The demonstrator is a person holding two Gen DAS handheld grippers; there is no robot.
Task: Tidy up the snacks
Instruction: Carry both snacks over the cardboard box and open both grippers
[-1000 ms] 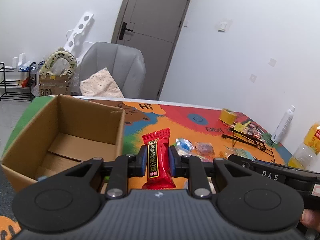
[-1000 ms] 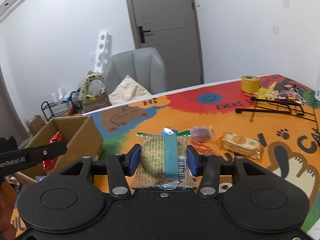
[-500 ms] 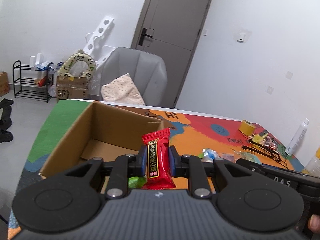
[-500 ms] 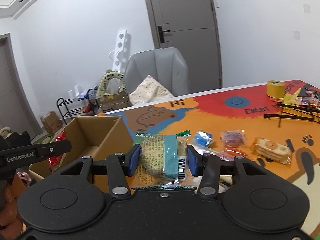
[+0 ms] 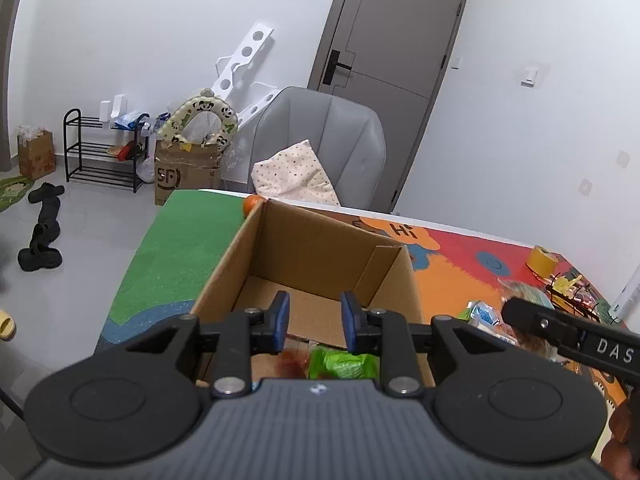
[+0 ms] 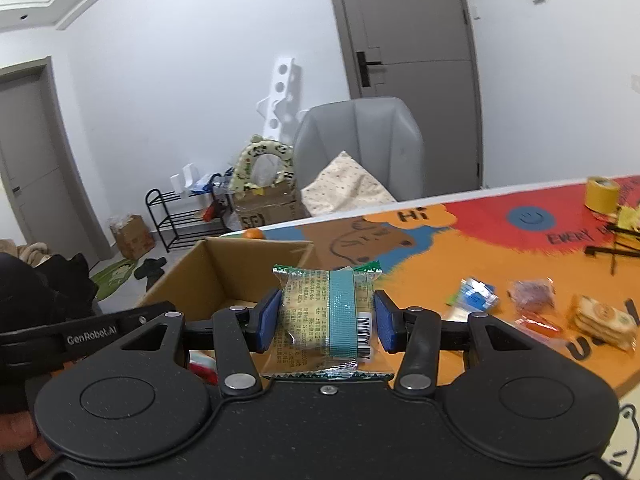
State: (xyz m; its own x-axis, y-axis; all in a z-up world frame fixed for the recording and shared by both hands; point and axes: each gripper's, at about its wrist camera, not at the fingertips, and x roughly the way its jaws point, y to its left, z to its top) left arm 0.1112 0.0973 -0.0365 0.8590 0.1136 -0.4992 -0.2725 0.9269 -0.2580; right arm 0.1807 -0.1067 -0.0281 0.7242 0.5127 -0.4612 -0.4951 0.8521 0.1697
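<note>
Left wrist view: the left gripper (image 5: 313, 322) is tilted downward over the open cardboard box (image 5: 320, 256), its blue-padded fingers (image 5: 281, 320) apart and opening with nothing between them. Directly below the gap, on the box floor, lie a blurred red packet (image 5: 291, 365) and a green packet (image 5: 344, 364). The box stands on the colourful tabletop (image 5: 452, 248), with a small orange fruit (image 5: 253, 204) just behind its far left corner. To the right, the other tool's black bar crosses the picture over the loose snacks (image 5: 482, 314) scattered on the tabletop, and part of a hand shows at the lower right edge.

Right wrist view: the right gripper (image 6: 326, 322) also points downward, toward the box's near right corner, and its fingers (image 6: 267, 322) pinch a green-and-beige wrapped snack pack (image 6: 326, 318) by its two sides, the pack standing upright between the pads. The pack is held above the tabletop just to the right of the box opening. Further right on the tabletop lie a blue packet (image 6: 474, 294), a reddish packet (image 6: 532, 292) and a cracker pack (image 6: 604, 320), well apart from the fingers. A roll of yellow tape (image 6: 601, 194) stands near the far edge.
</note>
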